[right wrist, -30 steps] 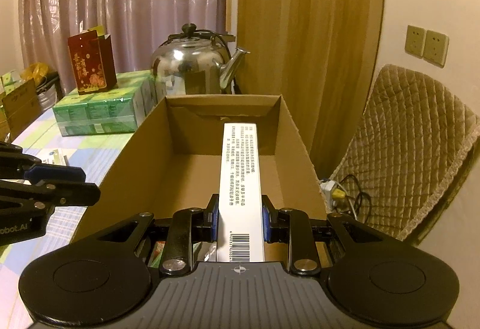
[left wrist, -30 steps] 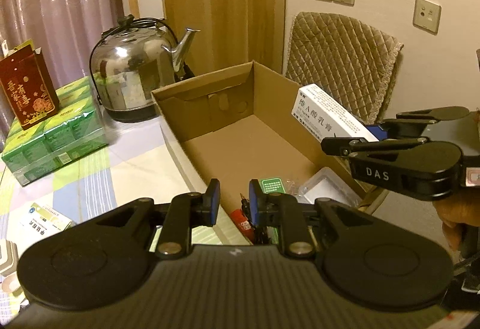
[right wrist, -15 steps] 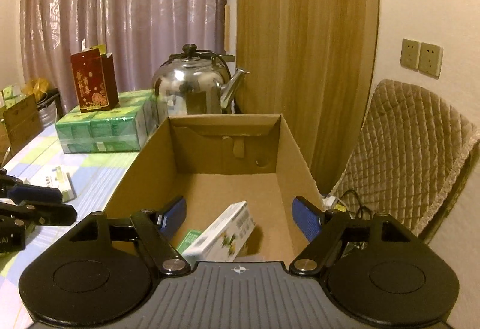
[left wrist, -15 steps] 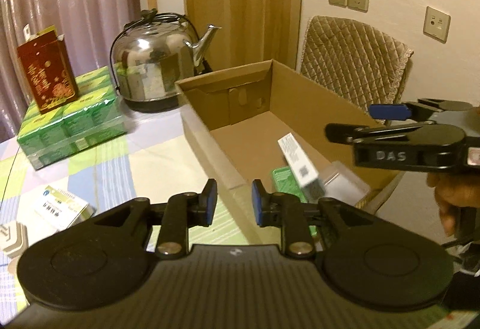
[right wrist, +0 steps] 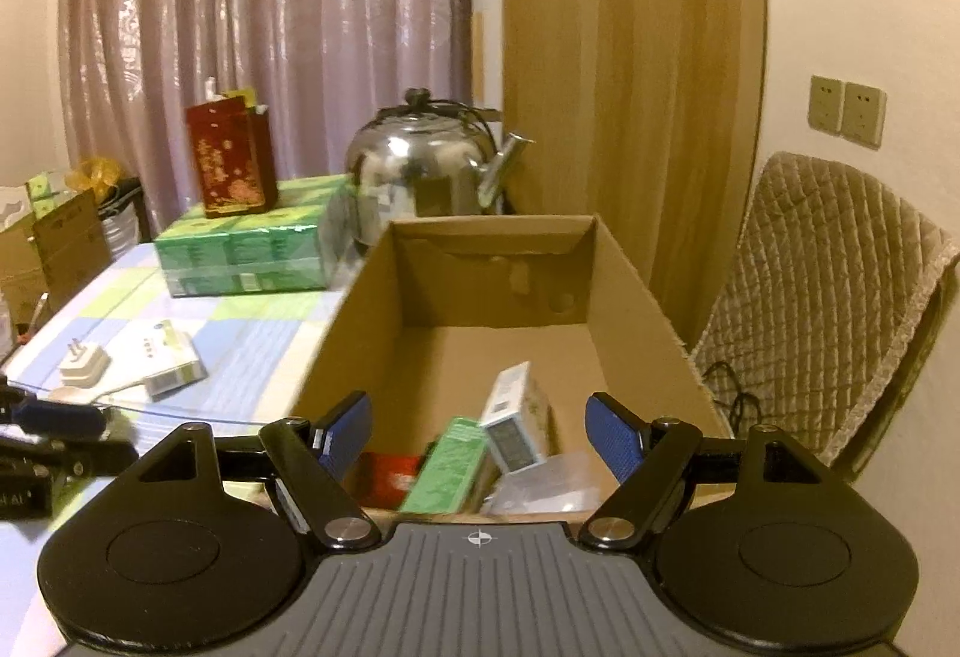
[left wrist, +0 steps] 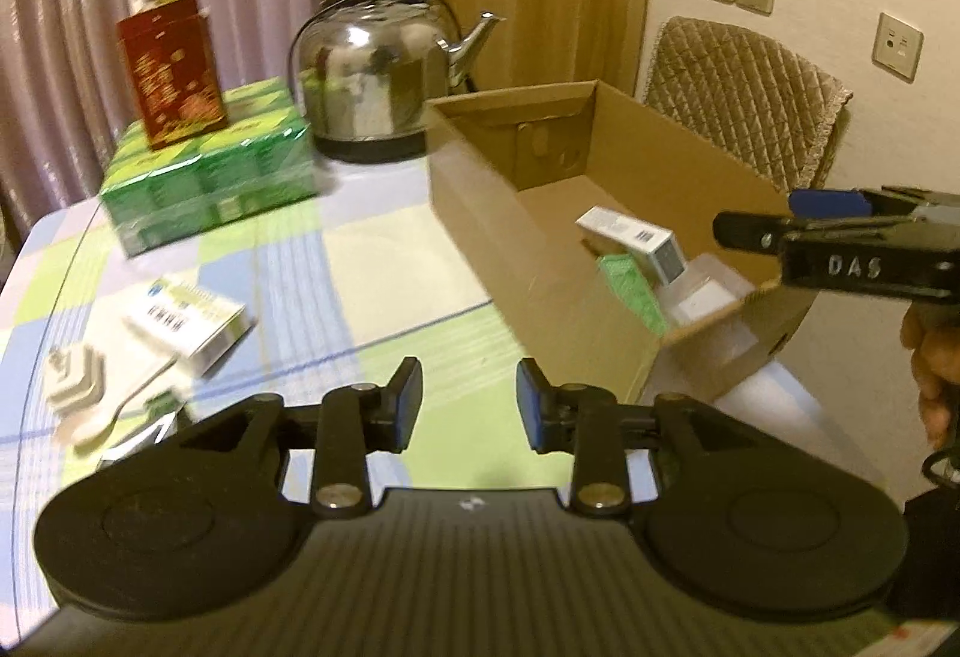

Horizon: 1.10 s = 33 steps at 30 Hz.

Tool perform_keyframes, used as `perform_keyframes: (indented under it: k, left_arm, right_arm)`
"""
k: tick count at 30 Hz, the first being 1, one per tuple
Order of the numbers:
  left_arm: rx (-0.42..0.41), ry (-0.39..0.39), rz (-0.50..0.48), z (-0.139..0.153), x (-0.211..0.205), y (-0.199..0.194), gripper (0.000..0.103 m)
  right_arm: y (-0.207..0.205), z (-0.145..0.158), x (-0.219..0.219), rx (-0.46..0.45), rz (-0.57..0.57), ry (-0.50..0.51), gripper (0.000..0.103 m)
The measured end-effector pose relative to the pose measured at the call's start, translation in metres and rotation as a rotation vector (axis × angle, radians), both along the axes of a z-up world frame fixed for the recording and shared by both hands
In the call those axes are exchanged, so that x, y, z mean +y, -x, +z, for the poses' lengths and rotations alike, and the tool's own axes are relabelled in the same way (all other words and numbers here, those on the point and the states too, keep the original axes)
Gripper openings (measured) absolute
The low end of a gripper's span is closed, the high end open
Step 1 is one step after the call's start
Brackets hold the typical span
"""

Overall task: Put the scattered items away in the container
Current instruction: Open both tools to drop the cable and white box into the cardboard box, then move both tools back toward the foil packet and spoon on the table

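Note:
The cardboard box (right wrist: 498, 228) stands on the table's right side. In it a long white medicine box (right wrist: 516, 414) leans on a green box (right wrist: 450, 468), beside a red item (right wrist: 390, 477) and a clear plastic case (right wrist: 546, 483). My right gripper (right wrist: 480, 438) hangs open over the box's near end, holding nothing. My left gripper (left wrist: 468, 405) is over the tablecloth left of the cardboard box (left wrist: 540, 261), its jaws opening with nothing between them. A white medicine box (left wrist: 186, 321) and a white plug adapter (left wrist: 75, 384) lie on the table to its left.
At the back stand a steel kettle (left wrist: 378, 75), wrapped green packs (left wrist: 210, 177) and a red carton (left wrist: 171, 69) on top of them. A quilted chair (right wrist: 828, 297) stands right of the box. Brown cartons (right wrist: 54, 249) sit beyond the table's left edge.
My right gripper opened and the long white box dropped into the cardboard box, where it now leans. My left gripper swung left, away from the box, and its jaws widened.

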State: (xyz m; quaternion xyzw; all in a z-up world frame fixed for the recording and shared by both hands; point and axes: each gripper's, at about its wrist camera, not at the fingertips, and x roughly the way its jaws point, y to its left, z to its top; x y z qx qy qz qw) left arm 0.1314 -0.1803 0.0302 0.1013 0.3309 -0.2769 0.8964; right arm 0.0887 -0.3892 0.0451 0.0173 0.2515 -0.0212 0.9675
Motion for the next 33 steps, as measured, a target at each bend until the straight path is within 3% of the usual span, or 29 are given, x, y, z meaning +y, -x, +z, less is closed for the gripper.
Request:
perform_keyframes:
  k: [7, 17, 20, 28, 33]
  left_arm:
    - [0.031, -0.026, 0.086, -0.011, 0.056, 0.02, 0.037]
    - [0.032, -0.047, 0.219, -0.015, 0.136, 0.038, 0.052]
    - [0.031, -0.052, 0.242, -0.015, 0.152, 0.04, 0.061]
    - [0.034, -0.063, 0.287, -0.017, 0.187, 0.041, 0.068]
    - [0.037, -0.071, 0.284, -0.021, 0.207, 0.037, 0.084]
  right_arm:
    - [0.01, 0.005, 0.039, 0.0, 0.068, 0.004, 0.079]
    - [0.02, 0.01, 0.09, -0.006, 0.151, 0.009, 0.081]
    - [0.021, 0.011, 0.104, -0.007, 0.179, 0.014, 0.082]
    - [0.019, 0.008, 0.14, 0.0, 0.248, 0.016, 0.093]
    - [0.014, 0.0, 0.165, 0.036, 0.301, 0.028, 0.099]
